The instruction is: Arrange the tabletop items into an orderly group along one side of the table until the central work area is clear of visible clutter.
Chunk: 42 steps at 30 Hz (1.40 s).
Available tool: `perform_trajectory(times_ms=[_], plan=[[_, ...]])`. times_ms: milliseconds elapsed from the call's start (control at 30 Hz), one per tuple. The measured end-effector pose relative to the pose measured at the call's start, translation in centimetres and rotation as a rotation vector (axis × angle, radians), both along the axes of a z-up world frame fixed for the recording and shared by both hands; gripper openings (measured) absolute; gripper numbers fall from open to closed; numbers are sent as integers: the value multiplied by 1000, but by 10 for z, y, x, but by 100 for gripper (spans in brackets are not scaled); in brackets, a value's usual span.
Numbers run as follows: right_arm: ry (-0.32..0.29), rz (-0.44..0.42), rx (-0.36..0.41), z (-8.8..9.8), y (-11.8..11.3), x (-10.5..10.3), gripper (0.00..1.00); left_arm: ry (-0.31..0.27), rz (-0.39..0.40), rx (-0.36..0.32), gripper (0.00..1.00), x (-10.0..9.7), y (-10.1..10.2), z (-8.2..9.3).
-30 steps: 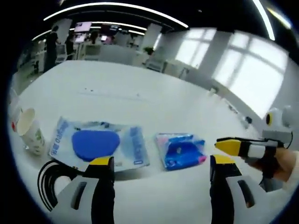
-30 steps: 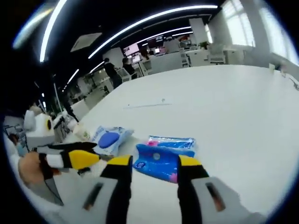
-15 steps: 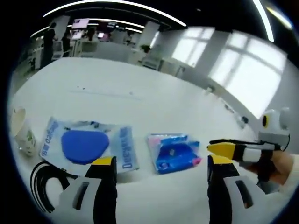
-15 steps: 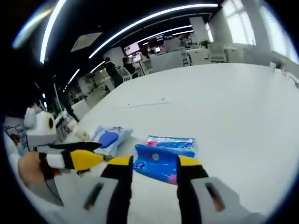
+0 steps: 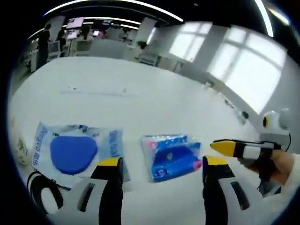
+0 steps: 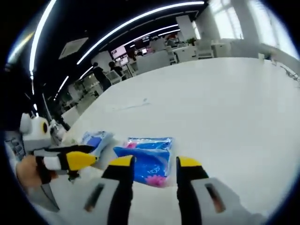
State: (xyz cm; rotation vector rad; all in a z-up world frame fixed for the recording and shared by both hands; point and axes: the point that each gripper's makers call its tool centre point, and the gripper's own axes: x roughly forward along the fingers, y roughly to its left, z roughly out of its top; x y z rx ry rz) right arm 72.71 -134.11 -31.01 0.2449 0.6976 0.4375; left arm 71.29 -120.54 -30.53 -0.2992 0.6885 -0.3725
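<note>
A small blue and pink packet (image 5: 171, 151) lies flat on the white table (image 5: 140, 103), just beyond my left gripper (image 5: 162, 162), which is open with nothing in it. Left of it lies a larger clear packet with a blue oval pad (image 5: 70, 152). My right gripper (image 5: 224, 147) comes in from the right, held by a hand, beside the small packet. In the right gripper view the small packet (image 6: 145, 157) sits just past the open right gripper (image 6: 155, 162), its near edge hidden by the jaws. The larger packet (image 6: 93, 139) lies further left, behind my left gripper (image 6: 78, 160).
A coil of black cable (image 5: 40, 194) lies at the near left, and a paper cup (image 5: 19, 144) stands at the left edge. The white table (image 6: 225, 103) stretches far and bare beyond the packets. Desks, screens and people stand in the distance.
Both cameras have shifted. The right gripper has come closer to the small blue packet, whose near edge now sits behind its jaw tips. The packets themselves have not moved.
</note>
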Motion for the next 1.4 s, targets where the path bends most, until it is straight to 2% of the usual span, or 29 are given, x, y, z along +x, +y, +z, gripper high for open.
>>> perform_trajectory(times_ms=[167, 300, 467, 533, 667, 767, 867, 933, 1000, 1200, 1367, 1400], plan=[[26, 1, -5, -12, -3, 2, 33, 16, -2, 53, 51, 5, 0, -8], [53, 2, 2, -21, -4, 5, 33, 52, 19, 49, 42, 9, 1, -15], [69, 10, 8, -27, -2, 7, 32, 36, 50, 118, 36, 9, 8, -11], [72, 16, 11, -28, 0, 8, 32, -3, 59, 145, 34, 12, 10, -3], [79, 23, 14, -33, 2, 8, 31, -7, 33, 106, 30, 14, -6, 1], [89, 27, 14, -36, 2, 7, 31, 24, 21, 129, 28, 14, -11, -10], [92, 26, 15, -36, 1, 7, 30, 71, 3, 156, 23, 12, -13, -24], [94, 26, 13, -37, 0, 7, 28, 77, -11, 174, 18, 12, -14, -27], [99, 26, 16, -38, -1, 7, 26, 76, -17, 212, 13, 12, -11, -29], [116, 39, 6, -44, 0, 5, 20, 95, -15, 233, 0, 14, -7, -35], [96, 79, -52, -45, 2, 3, 0, 92, -8, 254, 0, 16, -4, -36], [94, 84, -55, -45, 2, 4, 1, 91, -4, 253, 0, 16, -4, -35]])
